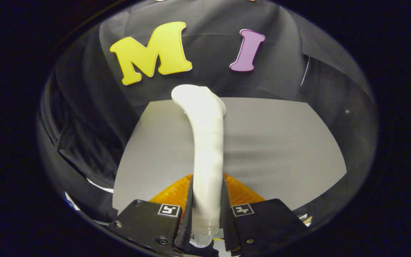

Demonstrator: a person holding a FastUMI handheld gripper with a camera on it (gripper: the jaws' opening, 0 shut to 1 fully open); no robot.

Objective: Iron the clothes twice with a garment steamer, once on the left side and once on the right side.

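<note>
While the white garment steamer stood clamped by its handle between the two fingers of the gripper, both pressing on it, its head reached forward over a grey surface. Something orange showed just under the fingers, and black cloth hung beyond.

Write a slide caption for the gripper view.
Claw shut on the white steamer handle, held above a gray sheet.
</note>
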